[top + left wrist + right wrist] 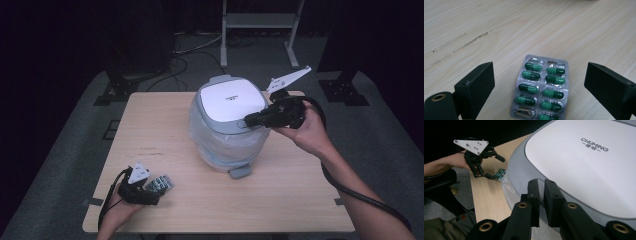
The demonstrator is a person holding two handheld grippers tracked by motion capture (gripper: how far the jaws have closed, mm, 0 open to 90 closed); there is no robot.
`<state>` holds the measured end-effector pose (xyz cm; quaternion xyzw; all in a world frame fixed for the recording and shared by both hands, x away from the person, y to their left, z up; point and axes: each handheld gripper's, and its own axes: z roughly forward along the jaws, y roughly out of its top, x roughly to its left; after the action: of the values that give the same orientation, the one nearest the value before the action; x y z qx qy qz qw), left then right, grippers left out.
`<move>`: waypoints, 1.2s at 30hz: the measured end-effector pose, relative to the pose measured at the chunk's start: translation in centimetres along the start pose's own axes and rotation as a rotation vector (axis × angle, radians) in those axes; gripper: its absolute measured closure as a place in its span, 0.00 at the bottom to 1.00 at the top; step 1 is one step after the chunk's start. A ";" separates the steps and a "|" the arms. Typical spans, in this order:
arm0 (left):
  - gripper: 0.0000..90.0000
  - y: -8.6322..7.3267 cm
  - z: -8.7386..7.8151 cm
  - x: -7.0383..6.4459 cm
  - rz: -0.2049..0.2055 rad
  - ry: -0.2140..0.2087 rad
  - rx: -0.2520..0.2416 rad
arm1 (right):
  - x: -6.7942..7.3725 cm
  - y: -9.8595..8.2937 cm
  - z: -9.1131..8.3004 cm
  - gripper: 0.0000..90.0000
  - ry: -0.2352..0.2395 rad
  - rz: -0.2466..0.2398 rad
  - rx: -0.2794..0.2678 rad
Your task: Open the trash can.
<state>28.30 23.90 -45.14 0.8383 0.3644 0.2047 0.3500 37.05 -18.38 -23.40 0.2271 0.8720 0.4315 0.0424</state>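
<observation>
Left gripper (pixel 536 87) spread around blister pack (pixel 541 90) on table (pixel 280 200); right gripper (pixel 541 200) pressed together at bin lid (pixel 584 162). Next, probably: pinch pack, raise lid.

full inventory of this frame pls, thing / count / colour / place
bin: 1, white lid on grey rim, clear liner bag, table middle-back
pedal: 1, grey, at the bin's front foot
pill pack: 1, silver foil with green capsules, flat on the table front-left
table: 1, light wood
metal stand: 1, pale grey, on the floor behind the table
left gripper: 1, black, open around the pill pack
right gripper: 1, black, fingers close together at the bin's lid edge
</observation>
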 end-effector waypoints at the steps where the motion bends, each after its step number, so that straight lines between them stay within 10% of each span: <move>1: 0.09 0.0 0.0 0.0 -0.003 0.000 -0.004 | 0.0 0.1 0.2 0.93 -0.002 -0.005 0.003; 36: 0.09 -0.1 0.1 0.0 0.001 -0.016 0.004 | 0.3 0.2 0.8 1.00 -0.042 -0.031 -0.005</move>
<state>28.27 23.91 -45.27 0.8408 0.3616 0.1976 0.3510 37.08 -17.54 -23.75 0.2223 0.8733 0.4281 0.0681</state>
